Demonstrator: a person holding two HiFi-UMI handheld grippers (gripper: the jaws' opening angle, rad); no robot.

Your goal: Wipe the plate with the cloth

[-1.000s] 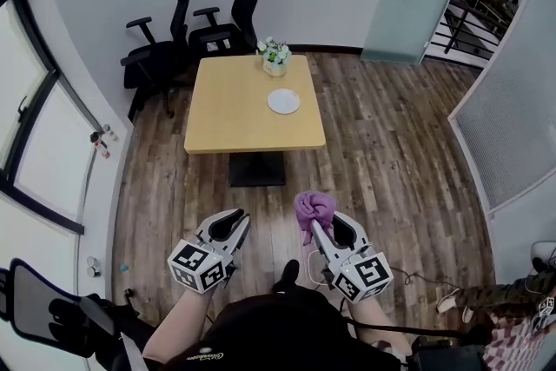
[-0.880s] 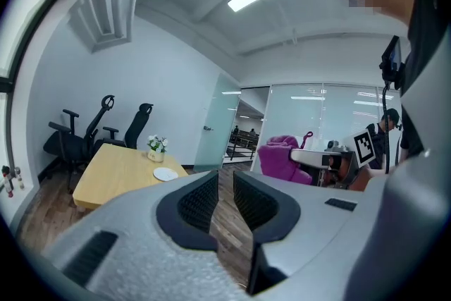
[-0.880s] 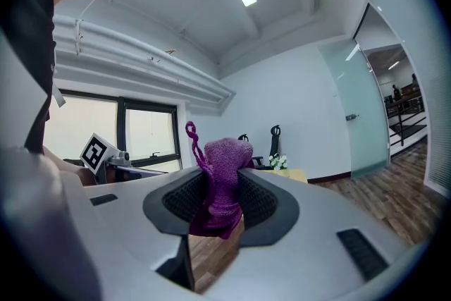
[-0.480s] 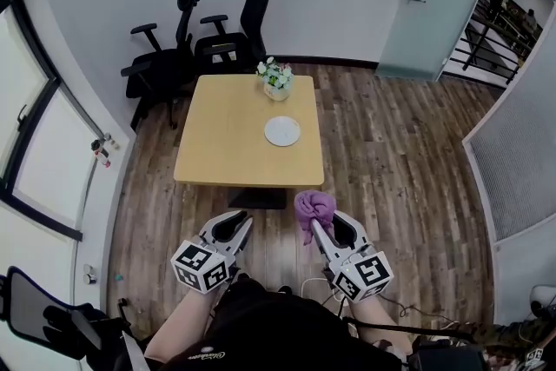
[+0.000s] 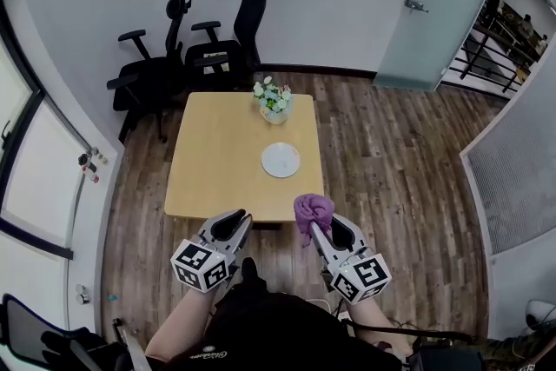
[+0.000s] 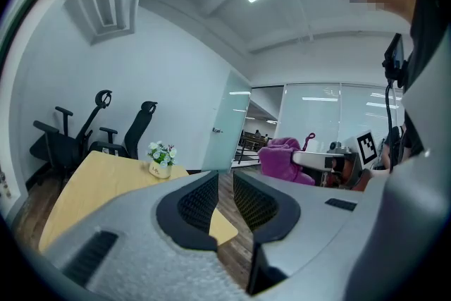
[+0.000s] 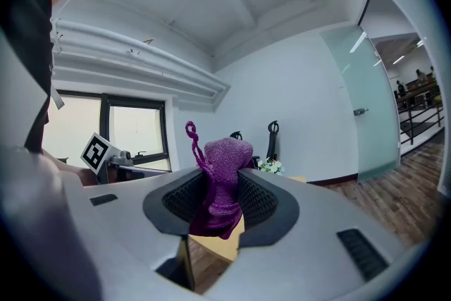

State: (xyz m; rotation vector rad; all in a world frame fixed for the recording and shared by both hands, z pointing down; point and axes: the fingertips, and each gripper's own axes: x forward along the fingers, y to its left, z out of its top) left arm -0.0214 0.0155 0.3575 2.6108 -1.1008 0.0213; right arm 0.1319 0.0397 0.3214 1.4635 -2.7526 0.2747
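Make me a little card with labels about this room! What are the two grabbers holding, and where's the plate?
Table: wooden, ahead of the person
Plate: white, on the table, right of its middle
Flowers: small pot at the table's far edge
Cloth: purple, pinched in the right gripper, not at the table
Left gripper: jaws a slit apart, nothing between
Chairs: black, beyond the table

Left gripper [image 5: 241,220] ajar, right gripper [image 5: 314,224] clamping cloth [image 5: 314,207]
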